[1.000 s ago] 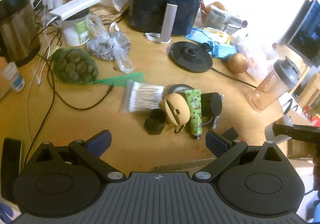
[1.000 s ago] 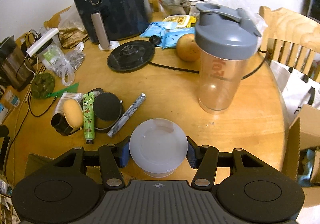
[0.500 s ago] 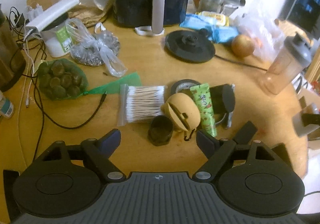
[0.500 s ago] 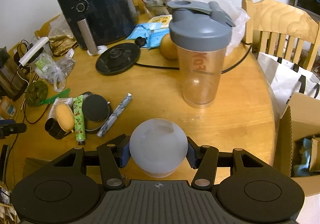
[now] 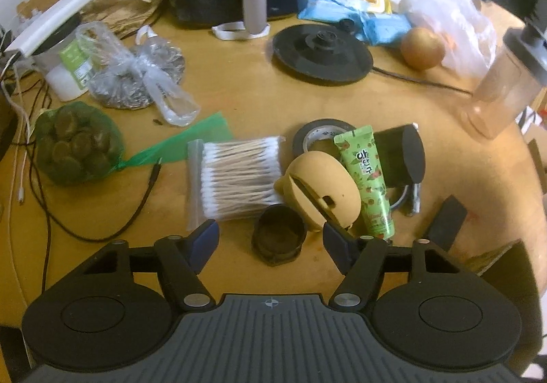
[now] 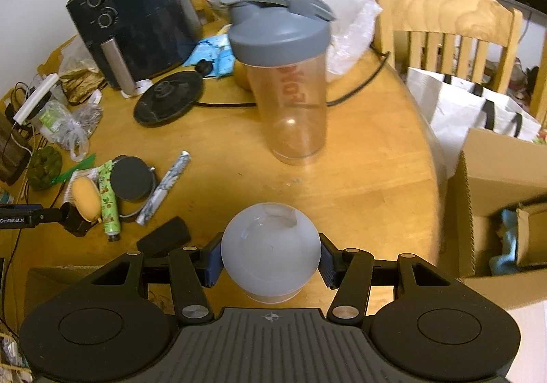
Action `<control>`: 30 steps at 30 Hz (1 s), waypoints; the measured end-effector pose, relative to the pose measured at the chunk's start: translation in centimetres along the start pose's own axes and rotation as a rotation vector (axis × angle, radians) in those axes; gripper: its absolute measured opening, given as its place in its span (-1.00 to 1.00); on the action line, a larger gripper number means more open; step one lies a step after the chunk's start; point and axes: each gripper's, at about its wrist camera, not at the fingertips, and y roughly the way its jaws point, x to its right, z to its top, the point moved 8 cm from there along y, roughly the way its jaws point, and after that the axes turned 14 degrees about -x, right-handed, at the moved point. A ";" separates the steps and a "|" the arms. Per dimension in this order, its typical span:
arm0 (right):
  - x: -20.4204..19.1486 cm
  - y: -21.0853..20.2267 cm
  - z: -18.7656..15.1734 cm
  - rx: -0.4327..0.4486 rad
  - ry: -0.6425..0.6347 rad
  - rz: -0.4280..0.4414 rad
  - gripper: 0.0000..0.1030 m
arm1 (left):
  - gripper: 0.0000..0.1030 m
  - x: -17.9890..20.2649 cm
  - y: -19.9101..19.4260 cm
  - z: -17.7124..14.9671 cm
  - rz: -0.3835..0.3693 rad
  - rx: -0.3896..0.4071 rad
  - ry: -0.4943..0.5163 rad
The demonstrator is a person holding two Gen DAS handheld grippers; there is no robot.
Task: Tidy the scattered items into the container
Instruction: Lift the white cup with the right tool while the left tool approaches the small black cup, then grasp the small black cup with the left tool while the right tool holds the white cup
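My left gripper (image 5: pixel 271 241) is open, its fingers on either side of a small black round cap (image 5: pixel 278 234) on the wooden table. Just beyond lie a tan rubber pouch (image 5: pixel 321 193), a pack of cotton swabs (image 5: pixel 237 177), a green tube (image 5: pixel 367 177), a tape roll (image 5: pixel 318 136) and a black round-lidded item (image 5: pixel 405 157). My right gripper (image 6: pixel 270 261) is shut on a frosted white round container (image 6: pixel 270 251), held over the table's near edge. The same cluster shows at left in the right wrist view (image 6: pixel 112 191), with a marbled pen (image 6: pixel 164 186).
A shaker bottle (image 6: pixel 287 75), a black kettle base (image 5: pixel 321 53), an air fryer (image 6: pixel 130 17), bags and cables crowd the table's back and left. A black block (image 6: pixel 164 236) lies near the front edge. A chair (image 6: pixel 444 24) and a cardboard box (image 6: pixel 495 212) stand to the right.
My left gripper moved forward and down over the cluster, so the black cap now sits between its fingers. My right gripper drew back from the shaker bottle, still holding the container.
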 end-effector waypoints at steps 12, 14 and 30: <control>1.0 -0.2 -1.3 -0.009 0.035 -0.006 0.11 | -0.27 0.7 2.2 0.5 0.001 -0.040 0.039; 0.8 -0.3 -1.4 -0.008 0.032 -0.003 0.11 | -0.27 0.7 2.2 0.4 0.002 -0.039 0.035; -1.7 -0.4 -1.0 0.001 -0.024 0.019 0.11 | -0.28 -0.1 -1.0 -1.1 -0.020 -0.010 -0.035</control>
